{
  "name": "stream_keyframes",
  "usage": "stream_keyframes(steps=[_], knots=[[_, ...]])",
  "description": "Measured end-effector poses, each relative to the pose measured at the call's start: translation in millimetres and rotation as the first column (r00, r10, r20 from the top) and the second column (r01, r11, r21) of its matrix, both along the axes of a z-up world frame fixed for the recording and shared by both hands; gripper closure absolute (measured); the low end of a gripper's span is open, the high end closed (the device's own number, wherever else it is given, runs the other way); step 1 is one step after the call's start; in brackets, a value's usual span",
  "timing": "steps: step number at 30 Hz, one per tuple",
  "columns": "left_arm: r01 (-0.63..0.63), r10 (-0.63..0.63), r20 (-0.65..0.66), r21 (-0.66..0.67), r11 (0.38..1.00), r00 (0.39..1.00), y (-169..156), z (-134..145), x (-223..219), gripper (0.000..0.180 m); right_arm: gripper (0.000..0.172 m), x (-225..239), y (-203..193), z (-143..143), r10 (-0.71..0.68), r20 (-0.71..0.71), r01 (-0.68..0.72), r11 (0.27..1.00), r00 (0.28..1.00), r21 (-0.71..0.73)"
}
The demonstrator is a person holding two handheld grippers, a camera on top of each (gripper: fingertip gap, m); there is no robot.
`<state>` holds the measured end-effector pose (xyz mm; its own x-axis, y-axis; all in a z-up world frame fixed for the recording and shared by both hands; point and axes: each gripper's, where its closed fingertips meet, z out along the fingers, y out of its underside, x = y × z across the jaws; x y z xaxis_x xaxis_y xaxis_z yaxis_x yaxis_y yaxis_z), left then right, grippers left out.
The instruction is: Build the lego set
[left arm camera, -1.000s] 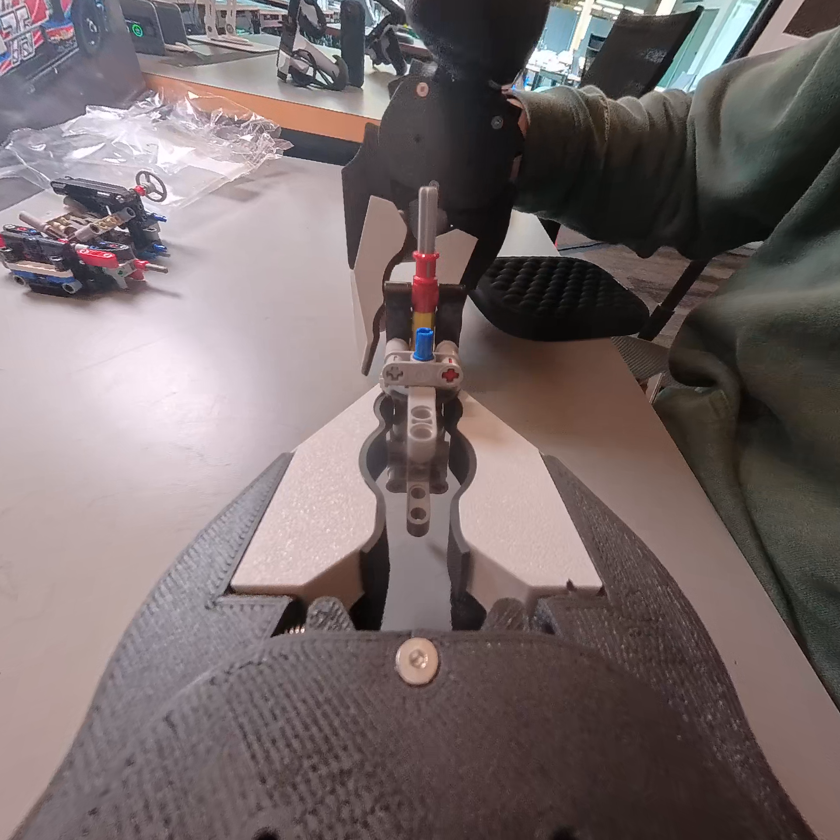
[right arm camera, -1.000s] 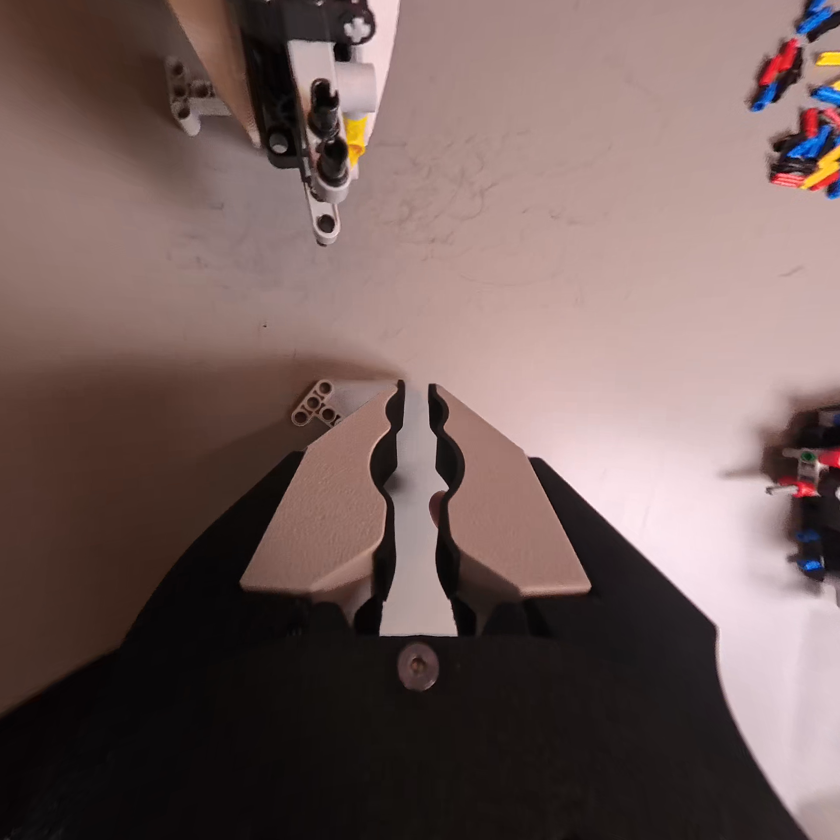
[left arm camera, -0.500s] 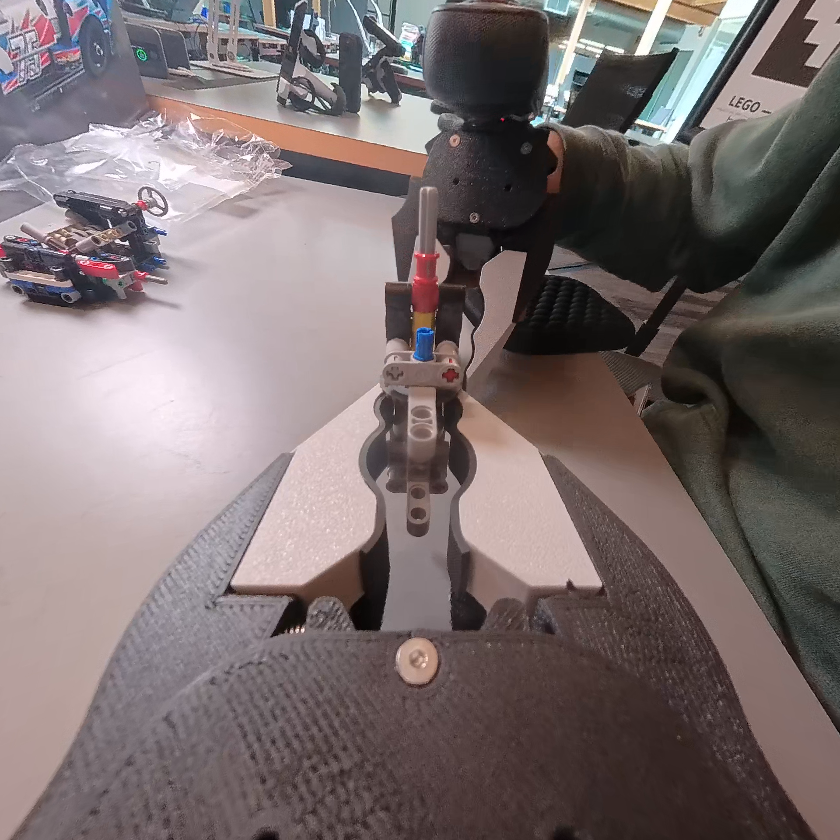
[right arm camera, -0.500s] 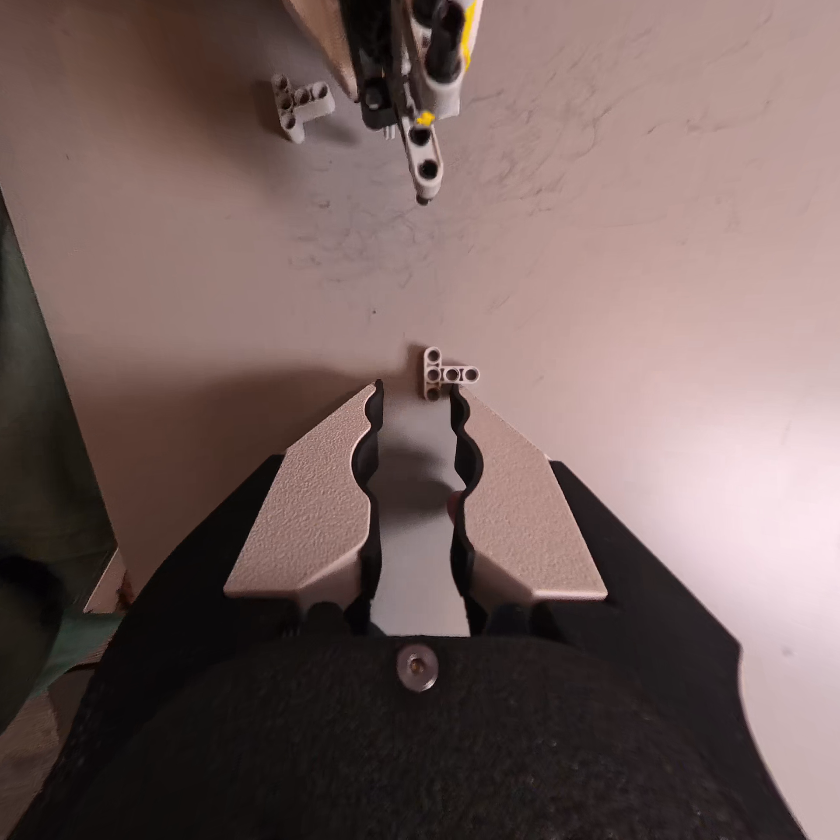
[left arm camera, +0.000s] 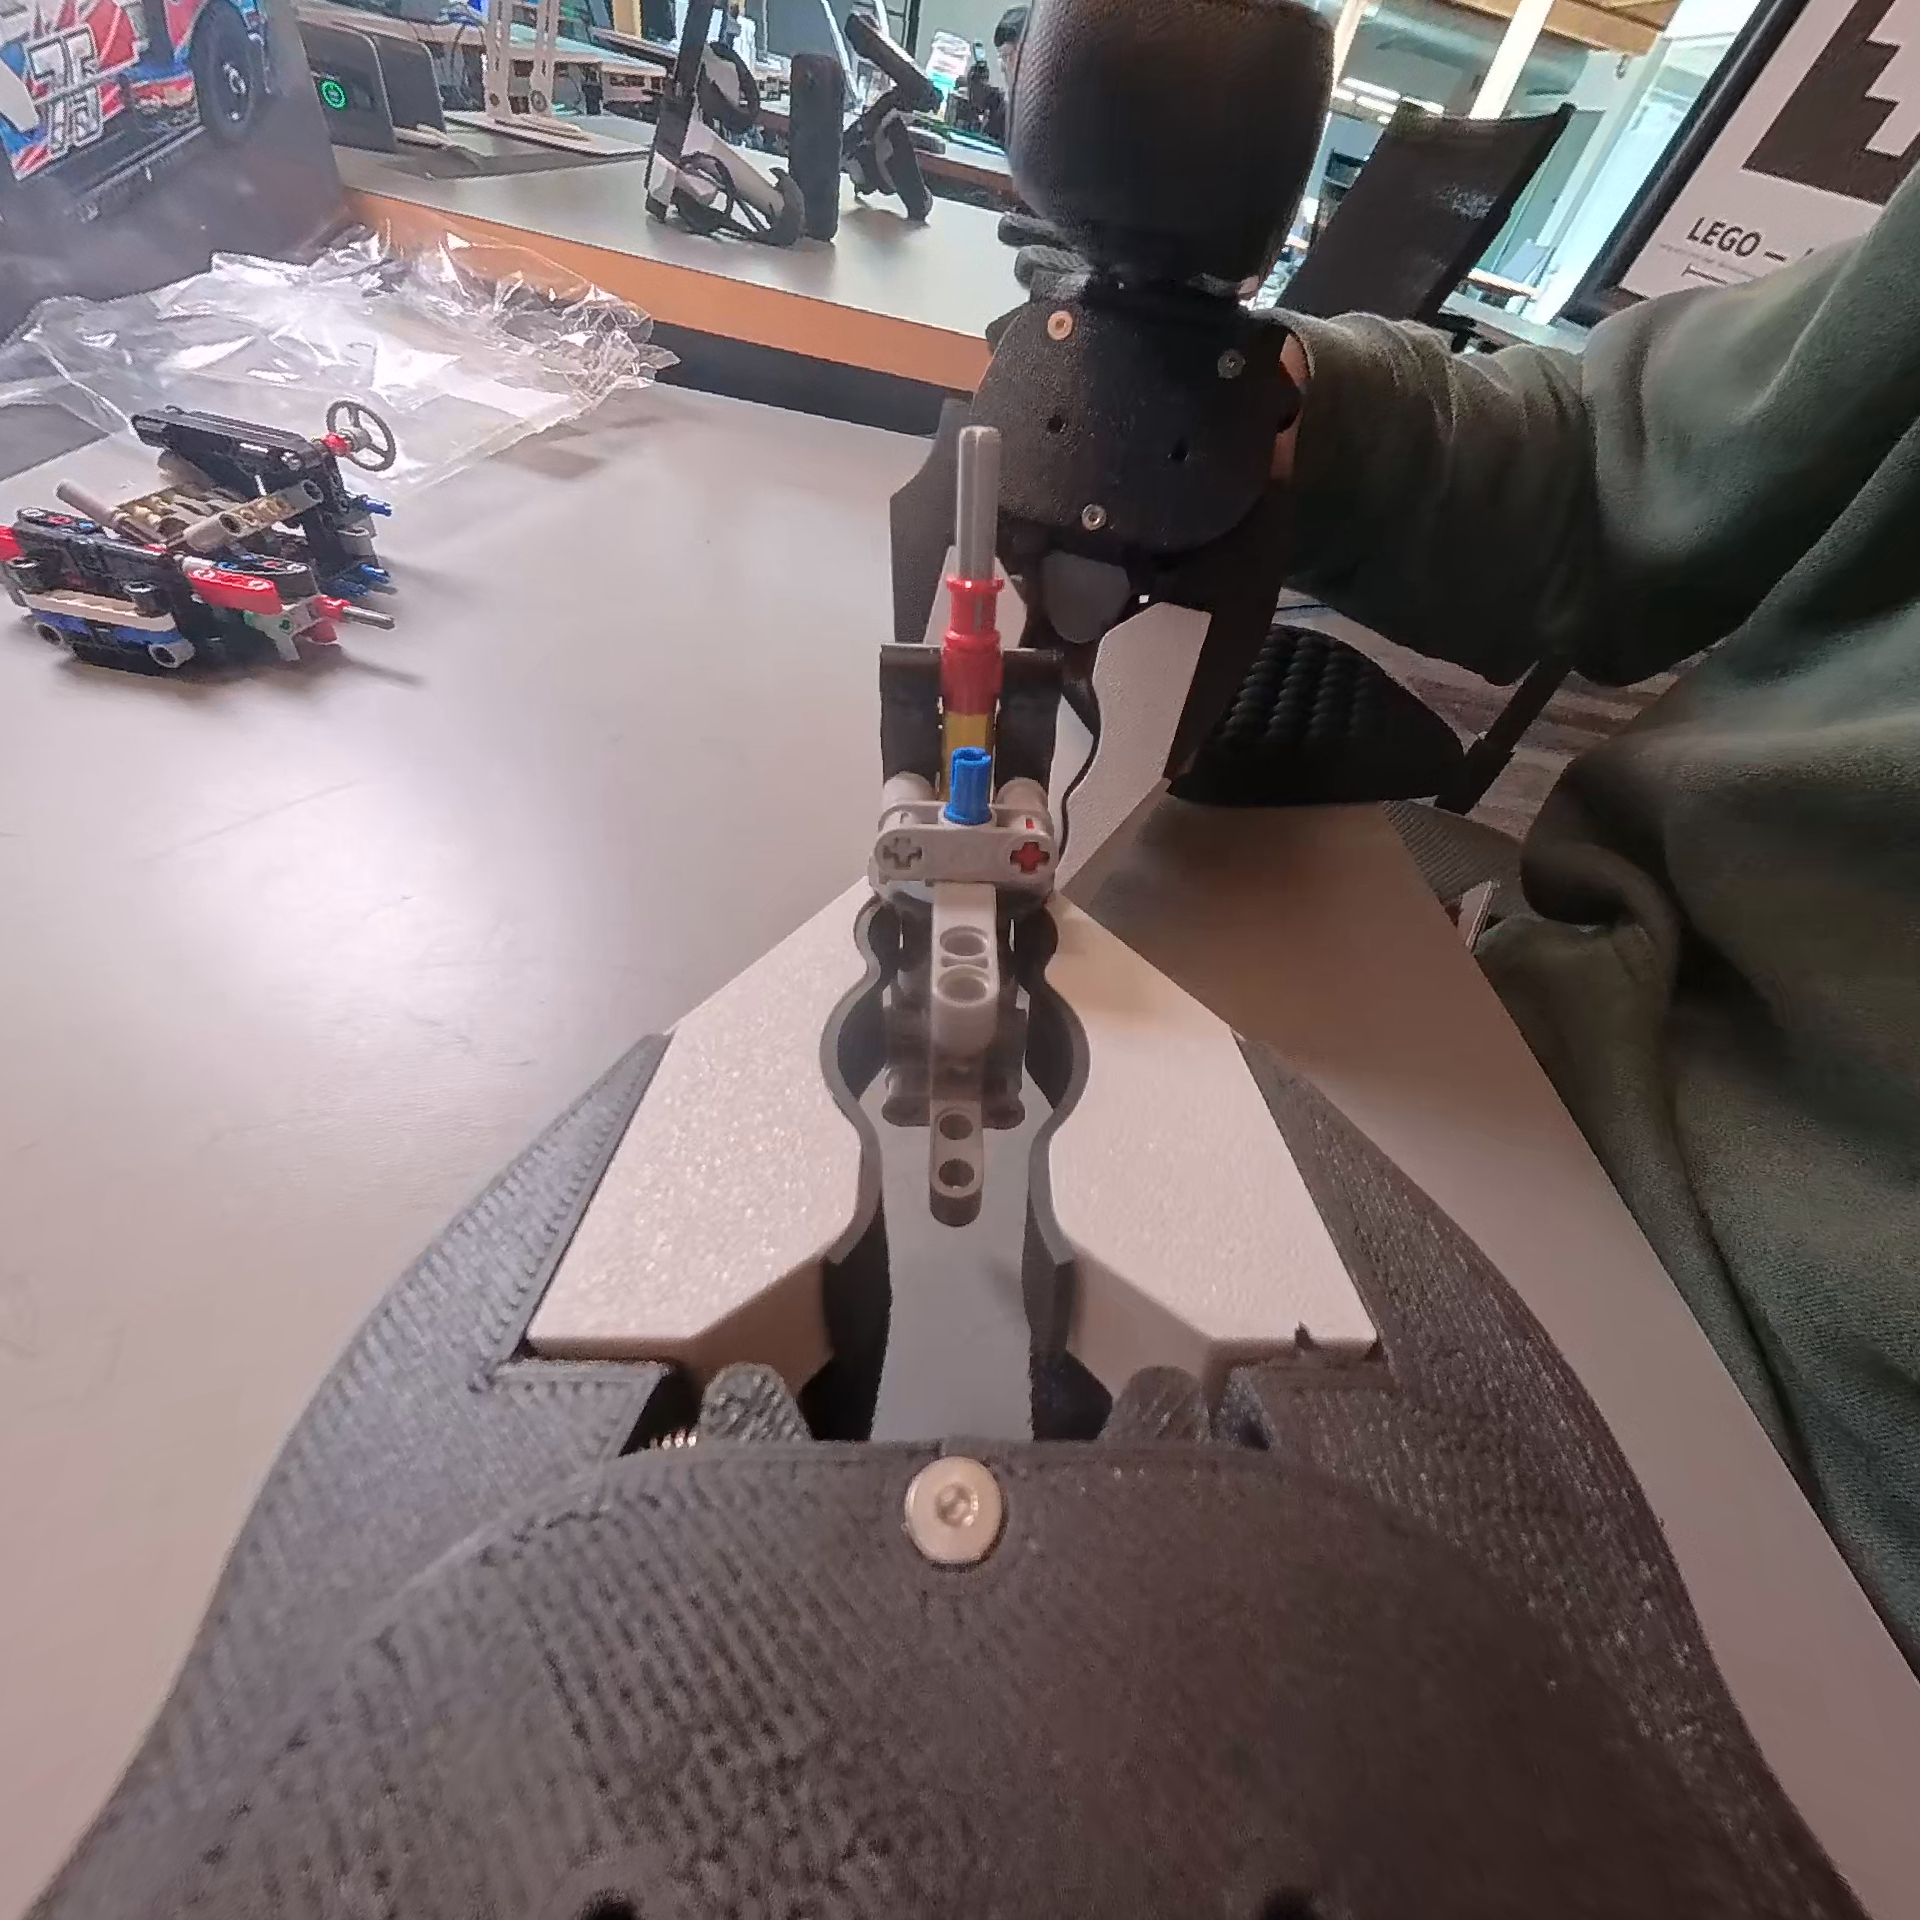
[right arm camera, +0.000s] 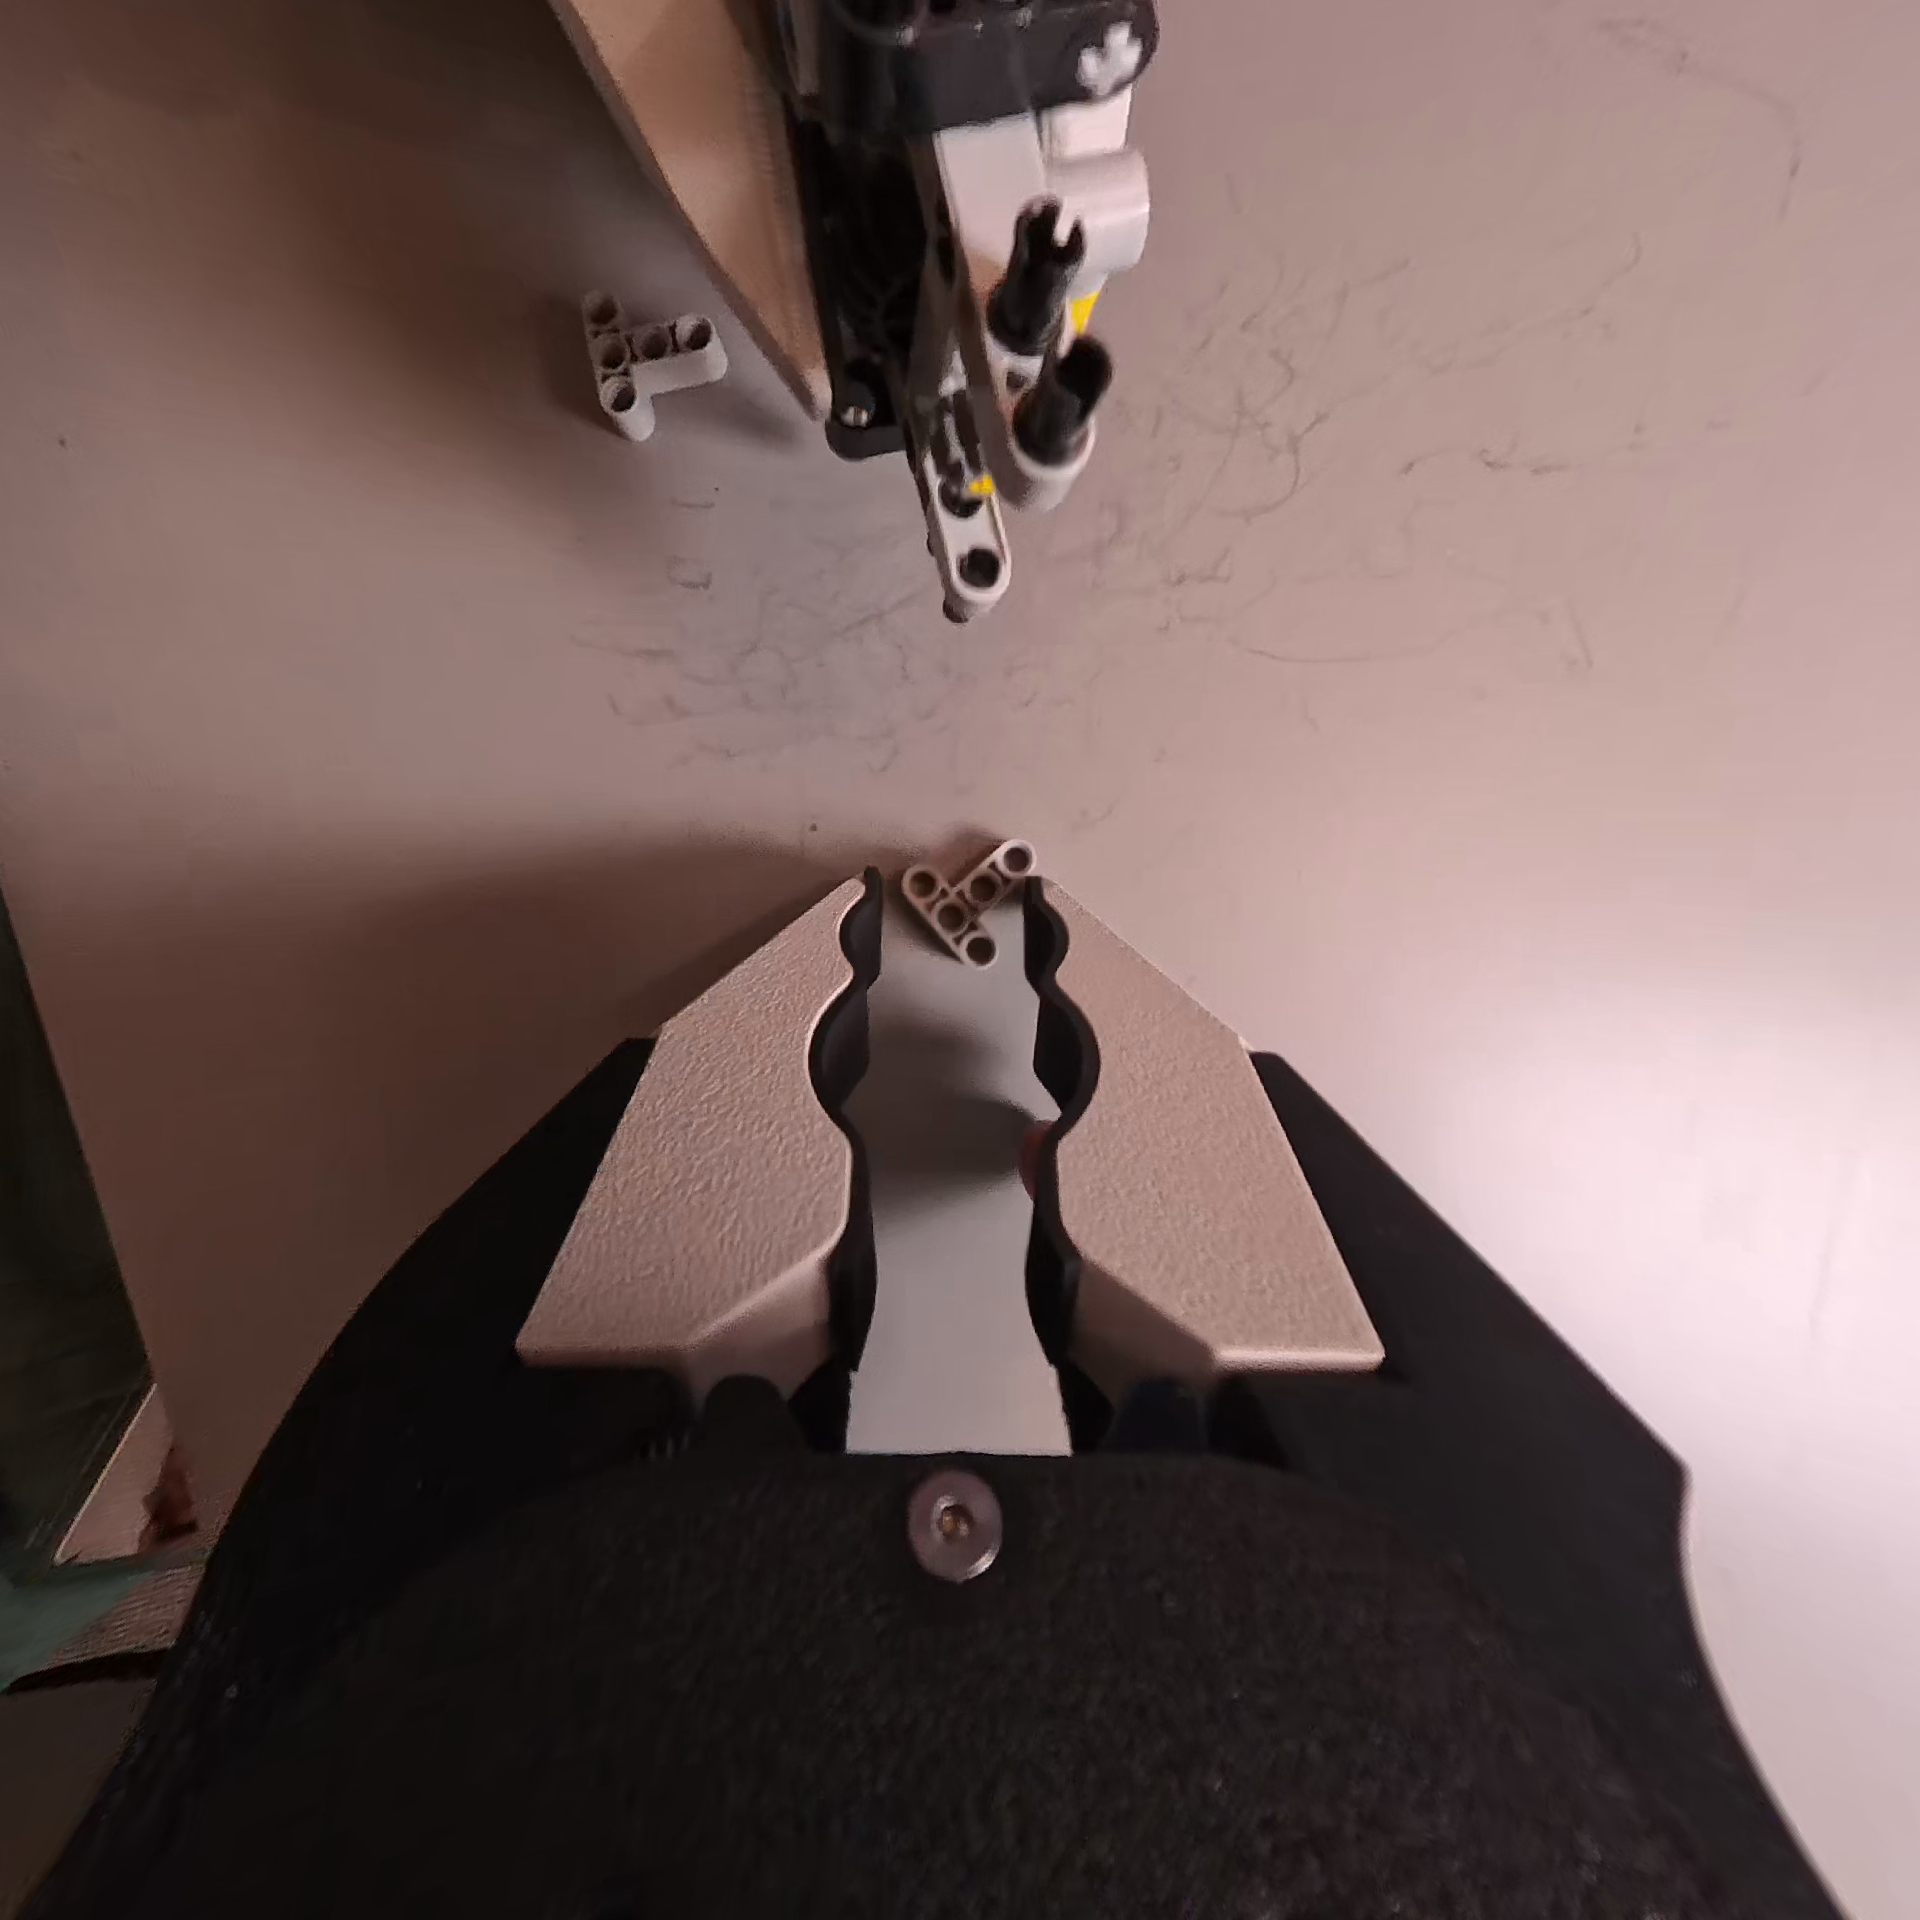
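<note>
Toy-brick assembly [left arm camera: 961, 831], built of grey beams with a blue pin, a yellow and red sleeve and a grey axle standing up from it, sits clamped in the left gripper [left arm camera: 961, 935], whose two pale fingers press on its dark lower part from both sides and hold it above the table [left arm camera: 312, 935]. From the right wrist view the same assembly [right arm camera: 977, 312] hangs at the top of the frame, a grey holed beam and two black pins pointing down toward the camera. Below it the right gripper [right arm camera: 951, 909] stands with its jaws apart over a small grey T-shaped holed piece [right arm camera: 961, 904] that lies flat on the table; the piece sits between the fingertips, close to the right-hand one, and whether that pad touches it I cannot tell, while a clear gap shows on the other side. A second, like grey piece [right arm camera: 644, 364] lies on the table farther off, just beside the left gripper's finger. In the left wrist view the right gripper's black body is held by an arm in a green sleeve [left arm camera: 1558, 468]. Well apart to the left rests a half-built toy car [left arm camera: 187, 561], with crumpled clear plastic bags [left arm camera: 364, 322] behind it.
</note>
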<state>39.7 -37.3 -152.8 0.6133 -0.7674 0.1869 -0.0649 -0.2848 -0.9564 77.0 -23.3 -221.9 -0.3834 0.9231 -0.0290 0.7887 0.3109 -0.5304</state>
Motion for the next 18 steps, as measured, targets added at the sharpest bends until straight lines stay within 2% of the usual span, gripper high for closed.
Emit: stream_keyframes(steps=[1, 3, 7, 8, 14, 18], knots=[[-0.001, 0.001, -0.001, 0.001, 1.0, 1.0, -0.3, 0.2, 0.1, 0.161, 0.145, -2.7, -1.1, -0.4, 0.009, 0.003, -0.009, 1.0, 1.0, 0.002], [-0.003, 0.003, -0.004, 0.004, 1.0, 1.0, -0.4, 0.5, -0.2, 0.161, 0.147, -8.1, -3.2, -0.5, 0.025, 0.008, -0.025, 1.0, 1.0, 0.007], [-0.004, 0.004, -0.004, 0.001, 1.0, 1.0, -0.3, 0.5, -1.6, 0.161, 0.164, -7.5, -6.9, -1.1, 0.094, 0.019, -0.095, 0.995, 0.995, 0.04], [-0.004, 0.004, -0.004, -0.001, 1.0, 1.0, -0.3, 0.5, -2.0, 0.161, 0.164, -6.5, -9.1, -0.1, 0.119, 0.008, -0.119, 0.992, 0.993, 0.04], [0.003, -0.003, 0.008, -0.006, 1.0, 1.0, -0.3, 1.1, -2.4, 0.161, 0.139, 4.8, -3.1, 8.7, 0.088, -0.007, -0.088, 0.995, 0.996, 0.042], [0.006, -0.006, 0.008, -0.008, 1.0, 1.0, -0.3, 0.3, -1.5, 0.161, 0.135, 11.0, -3.7, 5.0, 0.069, 0.016, -0.069, 0.997, 0.997, 0.037]])
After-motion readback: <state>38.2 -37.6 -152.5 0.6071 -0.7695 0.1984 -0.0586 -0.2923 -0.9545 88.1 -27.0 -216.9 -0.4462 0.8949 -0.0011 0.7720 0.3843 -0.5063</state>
